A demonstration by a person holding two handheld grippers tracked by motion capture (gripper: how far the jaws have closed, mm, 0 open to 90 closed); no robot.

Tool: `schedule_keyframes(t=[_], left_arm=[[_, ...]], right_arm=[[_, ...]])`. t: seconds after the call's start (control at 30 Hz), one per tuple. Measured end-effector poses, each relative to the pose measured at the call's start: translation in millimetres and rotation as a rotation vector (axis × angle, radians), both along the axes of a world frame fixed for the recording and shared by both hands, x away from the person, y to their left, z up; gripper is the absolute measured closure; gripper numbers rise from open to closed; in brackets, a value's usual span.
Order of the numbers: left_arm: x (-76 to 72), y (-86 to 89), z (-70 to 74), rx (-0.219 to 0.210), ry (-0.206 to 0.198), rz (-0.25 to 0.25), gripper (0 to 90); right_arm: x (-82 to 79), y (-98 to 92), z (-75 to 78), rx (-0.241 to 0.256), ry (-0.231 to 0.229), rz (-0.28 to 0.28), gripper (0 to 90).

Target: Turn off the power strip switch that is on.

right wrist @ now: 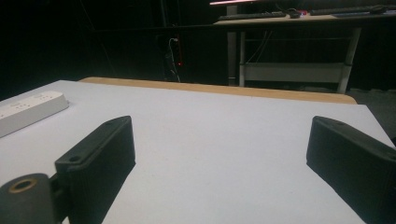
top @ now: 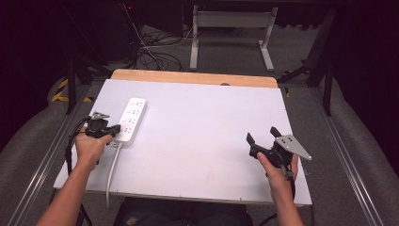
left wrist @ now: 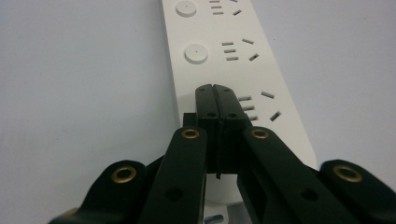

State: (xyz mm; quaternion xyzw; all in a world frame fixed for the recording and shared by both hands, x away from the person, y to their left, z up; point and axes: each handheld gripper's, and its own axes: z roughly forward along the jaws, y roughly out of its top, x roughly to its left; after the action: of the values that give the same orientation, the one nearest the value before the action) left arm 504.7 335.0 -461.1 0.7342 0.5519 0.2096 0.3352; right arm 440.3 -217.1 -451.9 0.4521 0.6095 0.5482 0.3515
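A white power strip (top: pixel 132 117) lies on the left part of the white table top (top: pixel 202 127), with its white cable (top: pixel 112 170) running off the front edge. My left gripper (top: pixel 112 130) is shut with nothing between its jaws, and its tips rest over the strip's near end. In the left gripper view the closed tips (left wrist: pixel 215 89) sit in the row of round switches (left wrist: pixel 196 53) on the strip (left wrist: pixel 275 79), beside a socket; I cannot tell whether they touch. My right gripper (top: pixel 262 135) stands open above the bare front right, its fingers (right wrist: pixel 100 149) spread wide.
A wooden strip (top: pixel 193 77) borders the table's far edge. Beyond it stand a white desk frame (top: pixel 231 20) and tangled cables on the floor (top: pixel 155 49). Metal rails (top: pixel 346 155) run along both sides. In the right gripper view the power strip (right wrist: pixel 29 110) lies far left.
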Motion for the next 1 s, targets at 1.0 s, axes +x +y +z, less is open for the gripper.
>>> schedule_keyframes(t=[1.0], left_arm=[[-51.4, 15.0, 41.3, -0.148, -0.434, 0.169, 90.0]], right_arm=[[-0.7, -1.2, 1.2, 0.007, -0.007, -0.009, 8.4]])
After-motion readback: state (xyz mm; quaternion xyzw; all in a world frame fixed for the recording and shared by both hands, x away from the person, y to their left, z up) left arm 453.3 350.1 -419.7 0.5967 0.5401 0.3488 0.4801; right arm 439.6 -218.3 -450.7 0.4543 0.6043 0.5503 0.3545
